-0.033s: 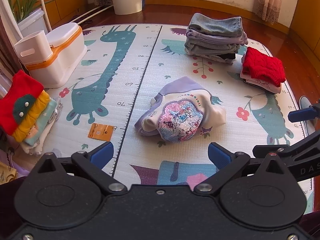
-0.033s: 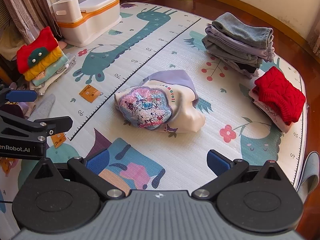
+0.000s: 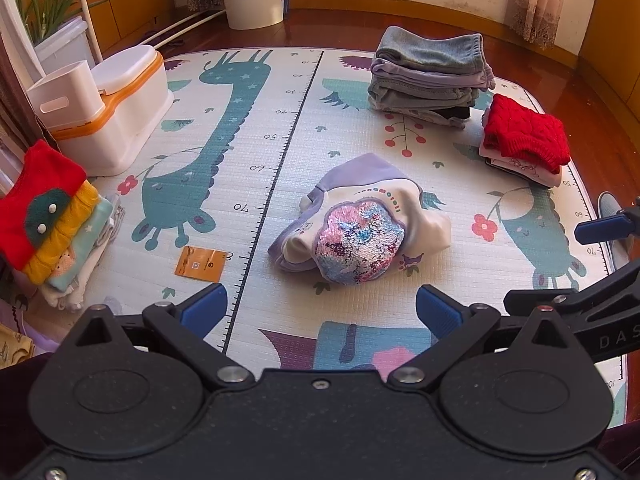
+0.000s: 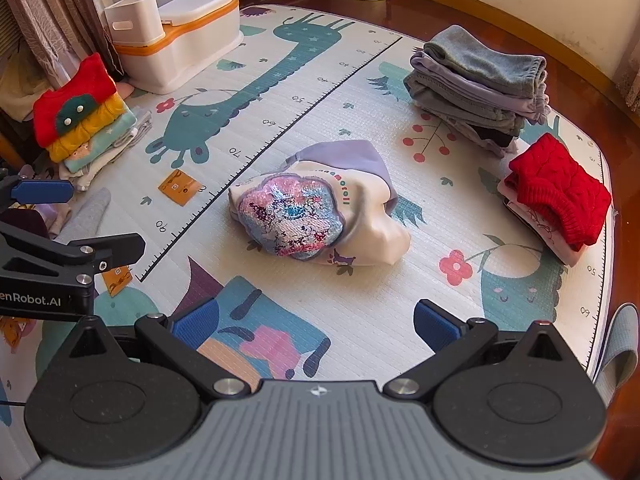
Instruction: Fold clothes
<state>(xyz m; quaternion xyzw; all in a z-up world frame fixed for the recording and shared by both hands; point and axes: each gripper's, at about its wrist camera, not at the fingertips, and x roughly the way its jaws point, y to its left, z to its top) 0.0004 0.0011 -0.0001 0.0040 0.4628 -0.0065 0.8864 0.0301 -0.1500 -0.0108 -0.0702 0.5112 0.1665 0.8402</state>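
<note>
Sunny room, wood floor, and a kids' play mat (image 3: 248, 128) with a giraffe and a ruler strip printed on it. The crumpled sweatshirt (image 3: 360, 224) with the sequin patch is sitting mid-mat, straight ahead of both my tools and not touching either. From the left tool (image 3: 320, 312) it's dead ahead, just a bit to the right; from the right tool (image 4: 316, 322) it's ahead and slightly left. So it lies between the two, roughly equally near, long axis running left-right across my view. Both tools are wide open with nothing in them.

Folded stacks around the edge: a grey pile (image 3: 428, 76) far right, a red knit pile (image 3: 524, 138) just beside it, and a red-and-yellow pile (image 3: 48, 216) at the left. The white bin (image 3: 120, 120) far left has a smaller white box (image 3: 64, 94) sitting on it; can't see what's inside. I reckon next is reaching in to spread the sweatshirt flat.
</note>
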